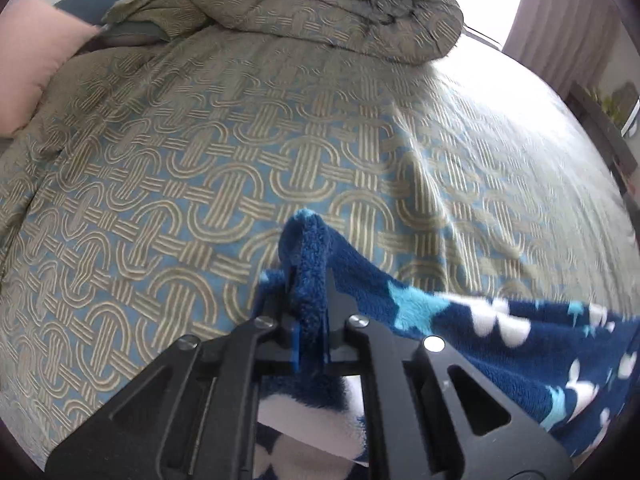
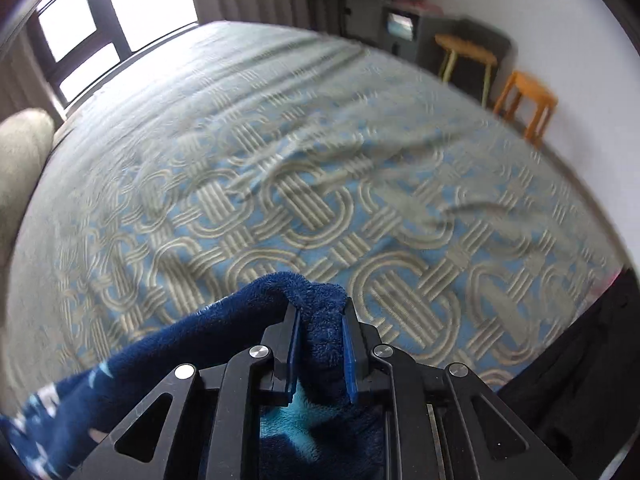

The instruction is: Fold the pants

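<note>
The pants point(image 1: 500, 344) are dark blue fleece with white and light blue stars. My left gripper point(image 1: 310, 276) is shut on a bunched edge of them, and the fabric stretches away to the right, lifted above the bed. My right gripper point(image 2: 318, 312) is shut on another bunched edge of the pants point(image 2: 132, 376), and the fabric runs off to the lower left. Both grippers hold the pants over the patterned bedspread point(image 1: 200, 184), which also shows in the right wrist view point(image 2: 320, 184). The rest of the pants hangs below the views.
A rolled-up quilt point(image 1: 332, 4) lies at the head of the bed, with a pink pillow point(image 1: 32, 60) to its left. Two wooden stools point(image 2: 524, 100) and a dark cabinet point(image 2: 380, 16) stand beyond the bed's far side. A window point(image 2: 100, 12) is at left.
</note>
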`<state>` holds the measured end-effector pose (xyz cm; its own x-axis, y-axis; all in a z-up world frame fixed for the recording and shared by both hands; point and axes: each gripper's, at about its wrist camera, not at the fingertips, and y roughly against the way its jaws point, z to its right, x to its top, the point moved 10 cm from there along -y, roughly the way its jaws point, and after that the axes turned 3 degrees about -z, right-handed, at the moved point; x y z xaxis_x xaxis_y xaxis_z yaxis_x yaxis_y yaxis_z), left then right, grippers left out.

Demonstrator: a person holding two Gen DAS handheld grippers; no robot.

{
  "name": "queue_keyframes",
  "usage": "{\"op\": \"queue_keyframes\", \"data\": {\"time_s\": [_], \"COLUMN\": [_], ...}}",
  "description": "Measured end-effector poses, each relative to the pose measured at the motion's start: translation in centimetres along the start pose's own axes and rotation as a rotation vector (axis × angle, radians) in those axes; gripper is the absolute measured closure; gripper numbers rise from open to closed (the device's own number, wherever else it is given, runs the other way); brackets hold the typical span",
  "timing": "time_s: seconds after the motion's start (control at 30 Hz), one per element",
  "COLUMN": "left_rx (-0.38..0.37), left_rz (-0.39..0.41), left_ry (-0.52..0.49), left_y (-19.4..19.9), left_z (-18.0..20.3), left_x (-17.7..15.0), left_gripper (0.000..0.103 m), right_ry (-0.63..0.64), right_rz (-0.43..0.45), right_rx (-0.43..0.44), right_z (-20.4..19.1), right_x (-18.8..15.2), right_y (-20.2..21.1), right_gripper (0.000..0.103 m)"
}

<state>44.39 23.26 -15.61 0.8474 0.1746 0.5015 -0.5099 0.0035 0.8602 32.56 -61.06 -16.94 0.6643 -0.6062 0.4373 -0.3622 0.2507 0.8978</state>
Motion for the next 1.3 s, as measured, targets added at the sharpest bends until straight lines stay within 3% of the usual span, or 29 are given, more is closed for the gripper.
{"op": "queue_keyframes", "data": {"time_s": [0.07,0.17,0.23,0.27,0.37,0.5,0.57,0.73,0.93,1.13,1.3], "left_rx": [-0.02,-0.048,-0.07,-0.09,-0.155,-0.276,-0.3,-0.283,-0.311,-0.391,-0.456], "left_rz": [0.007,0.023,0.036,0.049,0.065,0.008,-0.015,-0.035,0.039,0.063,0.076], "left_ry": [0.075,0.161,0.192,0.207,0.204,0.112,0.022,-0.167,-0.228,-0.228,-0.203], "left_y": [0.1,0.6,1.3,1.9,3.4,3.7,3.4,1.6,1.9,1.6,1.7], "left_z": [-1.1,-3.1,-4.4,-5.1,-6.2,-5.9,-5.1,-2.8,-2.6,-2.5,-2.2], "left_x": [0.8,1.3,1.2,1.0,-0.6,-4.2,-6.1,-9.0,-8.5,-7.9,-7.4], "left_gripper": [0.091,0.075,0.051,0.046,0.043,0.043,0.043,0.043,0.042,0.042,0.042], "right_ry": [0.003,0.016,0.024,0.038,0.121,0.328,0.481,0.886,1.24,1.4,1.347], "right_rz": [0.004,0.05,0.125,0.172,0.243,0.198,0.171,0.129,0.002,-0.151,-0.308], "right_rx": [-0.034,-0.171,-0.258,-0.263,-0.167,0.092,0.177,0.277,0.418,0.518,0.532], "right_z": [-0.1,-0.1,-0.1,-0.9,-5.2,-14.9,-20.7,-34.9,-52.1,-64.9,-70.6], "right_x": [0.0,-0.3,0.1,0.2,-0.5,-4.9,-8.4,-17.9,-29.1,-38.3,-42.6], "right_y": [0.0,2.1,4.5,6.0,9.6,12.4,13.3,13.8,13.8,12.1,8.9], "right_gripper": [0.079,0.056,0.044,0.038,0.036,0.036,0.036,0.036,0.036,0.036,0.036]}}
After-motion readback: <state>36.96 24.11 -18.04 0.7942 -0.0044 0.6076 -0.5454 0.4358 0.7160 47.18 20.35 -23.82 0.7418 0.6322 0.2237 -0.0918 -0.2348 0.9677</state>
